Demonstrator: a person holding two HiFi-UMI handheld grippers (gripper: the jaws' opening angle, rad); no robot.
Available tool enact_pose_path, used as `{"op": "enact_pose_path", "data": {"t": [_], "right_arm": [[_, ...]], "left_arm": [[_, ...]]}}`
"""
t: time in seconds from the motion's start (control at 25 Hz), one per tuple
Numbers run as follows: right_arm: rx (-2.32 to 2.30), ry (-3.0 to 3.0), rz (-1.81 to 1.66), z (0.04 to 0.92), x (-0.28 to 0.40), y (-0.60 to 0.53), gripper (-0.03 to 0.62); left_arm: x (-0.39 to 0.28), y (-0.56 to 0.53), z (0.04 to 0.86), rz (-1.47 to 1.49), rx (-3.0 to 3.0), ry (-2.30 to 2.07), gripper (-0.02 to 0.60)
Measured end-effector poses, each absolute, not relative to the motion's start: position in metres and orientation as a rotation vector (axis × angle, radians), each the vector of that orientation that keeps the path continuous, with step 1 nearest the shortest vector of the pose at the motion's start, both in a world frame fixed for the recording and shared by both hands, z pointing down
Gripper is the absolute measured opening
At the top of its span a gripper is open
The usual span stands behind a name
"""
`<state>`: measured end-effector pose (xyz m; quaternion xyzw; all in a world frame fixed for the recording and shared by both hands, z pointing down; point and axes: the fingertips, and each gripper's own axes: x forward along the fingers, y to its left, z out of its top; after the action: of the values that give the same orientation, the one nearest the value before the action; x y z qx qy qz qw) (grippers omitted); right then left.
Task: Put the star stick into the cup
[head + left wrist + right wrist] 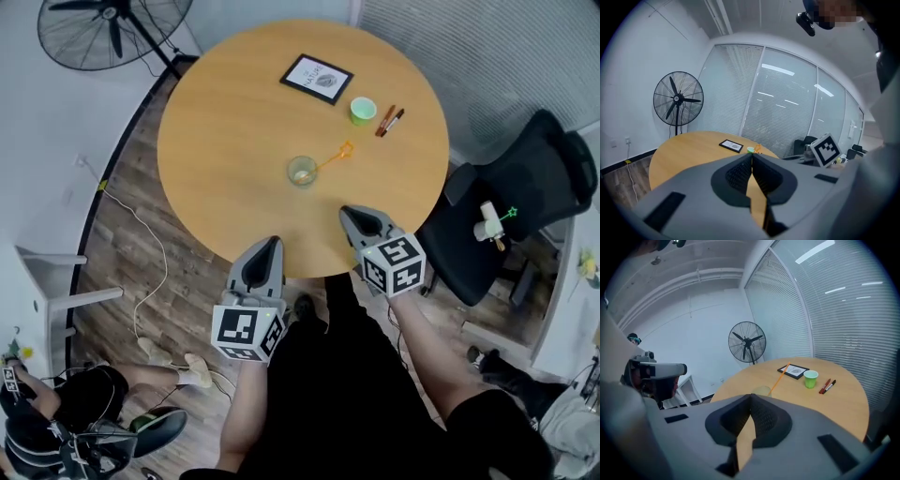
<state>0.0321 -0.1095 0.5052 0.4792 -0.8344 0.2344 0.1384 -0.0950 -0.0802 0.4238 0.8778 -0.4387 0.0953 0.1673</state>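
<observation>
A clear glass cup point(301, 171) stands near the middle of the round wooden table point(225, 122). An orange star stick point(333, 157) rests in it, leaning out to the right and away from me. The right gripper view shows the same cup point(762, 390) with the stick point(779, 376) slanting up from it. My left gripper point(272, 246) hovers at the table's near edge, shut and empty. My right gripper point(349, 214) is just over the near edge, right of the cup, also shut with nothing in it. In each gripper's own view, left point(752, 157) and right point(751, 397), the jaws meet at the tips.
A green cup point(363, 111), two pens point(389, 121) and a framed picture point(317, 79) lie at the table's far side. A black chair point(511, 216) to the right holds a white object and a green star stick point(509, 214). A floor fan point(112, 28) stands far left.
</observation>
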Motion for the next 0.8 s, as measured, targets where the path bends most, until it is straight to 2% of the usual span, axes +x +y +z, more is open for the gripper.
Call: {"op": "enact_pose_path", "data": {"t": [0.28,0.8], "right_arm": [[1.489,-2.446,0.657,0.459,0.017,-0.048,0.009],[1.500,-2.570,0.518,0.384,-0.002,0.034,0.009]], "left_arm": [[-0.112,-0.040,0.406,0.229,2.565,-1.193,0.000],[-0.088,0.014,0.388,0.225,2.667,-1.059,0.000]]}}
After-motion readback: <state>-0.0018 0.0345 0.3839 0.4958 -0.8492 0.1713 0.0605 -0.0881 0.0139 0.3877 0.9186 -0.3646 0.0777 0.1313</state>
